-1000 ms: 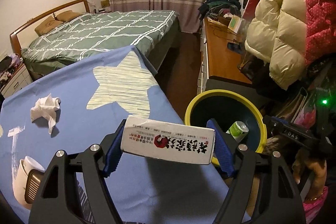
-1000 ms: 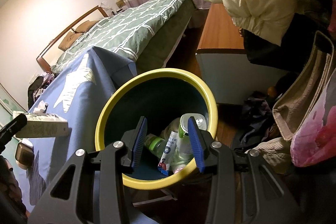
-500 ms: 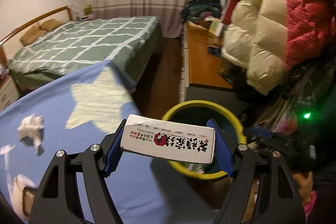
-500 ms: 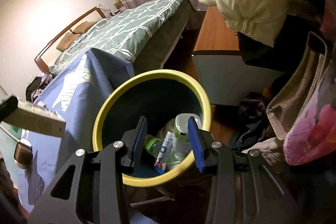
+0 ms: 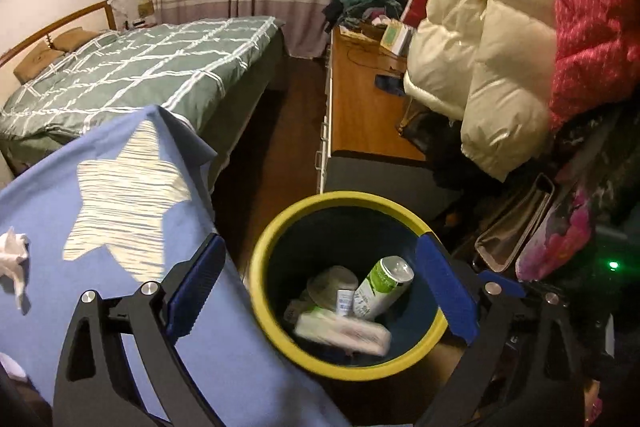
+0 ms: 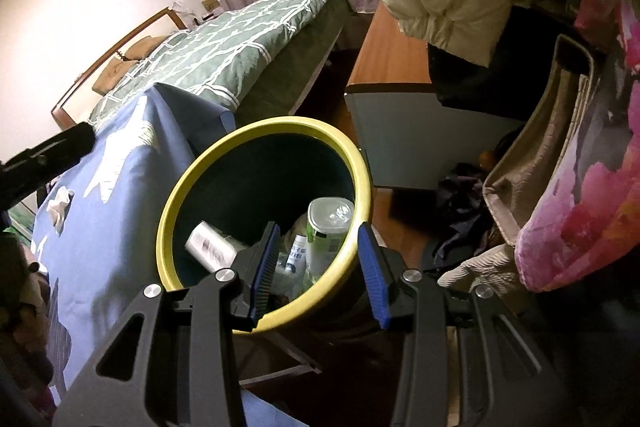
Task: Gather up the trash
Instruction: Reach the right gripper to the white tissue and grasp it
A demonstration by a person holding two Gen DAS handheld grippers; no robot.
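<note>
A yellow-rimmed dark bin [image 5: 276, 239] [image 6: 188, 183] stands beside the blue star-print tablecloth [image 5: 120, 187]. My left gripper [image 5: 320, 283] is open and empty above the bin. A white box [image 5: 344, 333], blurred, lies inside the bin among a green-and-white can [image 5: 380, 287] and other trash; the box also shows in the right wrist view [image 6: 210, 247]. My right gripper [image 6: 320, 267] is open and empty, its fingers over the bin's near rim. A crumpled white tissue [image 5: 14, 251] [image 6: 60, 203] lies on the cloth.
A bed with a green checked cover [image 5: 140, 67] stands behind the table. A wooden desk [image 5: 360, 107] runs along the right. Puffy cream and red jackets [image 5: 500, 47] hang above bags [image 5: 520, 227] right of the bin. Dark wooden floor lies between bed and desk.
My left gripper moved right over the bin, opened and let go of the white box, which has dropped into the bin. The right gripper has hardly moved.
</note>
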